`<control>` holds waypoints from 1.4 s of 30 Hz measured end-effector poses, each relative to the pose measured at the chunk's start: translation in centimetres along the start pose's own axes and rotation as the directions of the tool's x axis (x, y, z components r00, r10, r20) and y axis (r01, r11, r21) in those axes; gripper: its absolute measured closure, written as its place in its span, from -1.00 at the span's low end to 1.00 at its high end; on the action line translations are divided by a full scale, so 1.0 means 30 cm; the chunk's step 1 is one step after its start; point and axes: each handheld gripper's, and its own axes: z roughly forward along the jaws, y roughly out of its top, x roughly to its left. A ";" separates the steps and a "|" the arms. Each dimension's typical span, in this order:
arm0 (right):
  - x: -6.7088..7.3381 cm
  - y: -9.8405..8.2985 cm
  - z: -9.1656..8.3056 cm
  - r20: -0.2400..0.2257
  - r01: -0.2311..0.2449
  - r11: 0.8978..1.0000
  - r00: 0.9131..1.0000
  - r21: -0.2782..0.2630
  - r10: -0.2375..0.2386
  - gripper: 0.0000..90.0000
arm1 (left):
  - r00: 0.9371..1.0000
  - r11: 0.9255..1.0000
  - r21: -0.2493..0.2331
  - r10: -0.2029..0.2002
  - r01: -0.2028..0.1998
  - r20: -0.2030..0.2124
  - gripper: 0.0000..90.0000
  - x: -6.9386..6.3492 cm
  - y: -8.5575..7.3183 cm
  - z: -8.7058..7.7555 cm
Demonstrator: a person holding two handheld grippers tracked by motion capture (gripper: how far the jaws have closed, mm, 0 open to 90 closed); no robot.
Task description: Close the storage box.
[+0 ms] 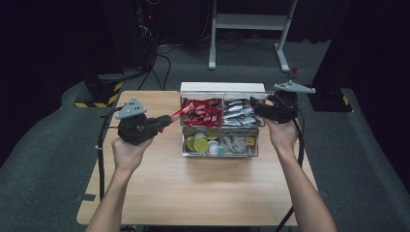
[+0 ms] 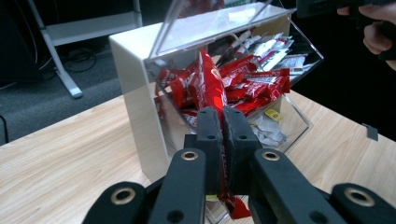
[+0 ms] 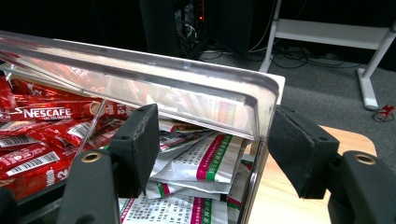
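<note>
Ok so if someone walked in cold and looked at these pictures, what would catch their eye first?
Probably the long red coffee sachet pinched in the shut left hand-held gripper, at the left edge of the clear plastic four-compartment box on the light wooden table. Next, the heap of red sachets in the box's upper left compartment. Then the right hand-held gripper, its jaws on either side of the box's right wall, under the raised clear lid.

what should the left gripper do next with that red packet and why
Probably draw the red packet clear of the organizer, toward the table's left. The left gripper is shut on it at the red compartment's edge, while the right gripper props the lid.
</note>
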 end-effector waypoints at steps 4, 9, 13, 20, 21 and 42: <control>0.001 0.001 0.000 0.002 0.001 1.000 1.000 0.000 -0.001 -0.24 | 1.000 1.000 -0.010 -0.011 0.011 -0.011 0.93 0.011 -0.008 -0.023; 0.001 0.000 0.000 0.003 0.001 1.000 1.000 0.000 -0.001 -0.24 | 1.000 1.000 -0.015 -0.014 0.014 -0.024 0.93 0.021 -0.015 -0.045; 0.001 0.001 0.000 0.002 0.002 1.000 1.000 0.001 -0.002 -0.24 | 0.999 1.000 -0.020 -0.018 0.017 -0.036 0.93 0.026 -0.023 -0.060; 0.001 0.001 0.000 0.003 0.001 1.000 1.000 0.002 -0.001 -0.24 | 0.998 0.999 -0.027 -0.031 0.030 -0.053 0.93 0.042 -0.037 -0.086; 0.001 0.001 0.000 0.002 0.001 1.000 1.000 0.002 -0.001 -0.24 | 0.998 0.999 -0.029 -0.033 0.032 -0.056 0.93 0.043 -0.039 -0.090; 0.002 0.000 -0.001 0.005 0.003 1.000 1.000 0.002 -0.003 -0.23 | 0.990 0.993 -0.073 -0.099 0.092 -0.102 0.92 0.097 -0.101 -0.140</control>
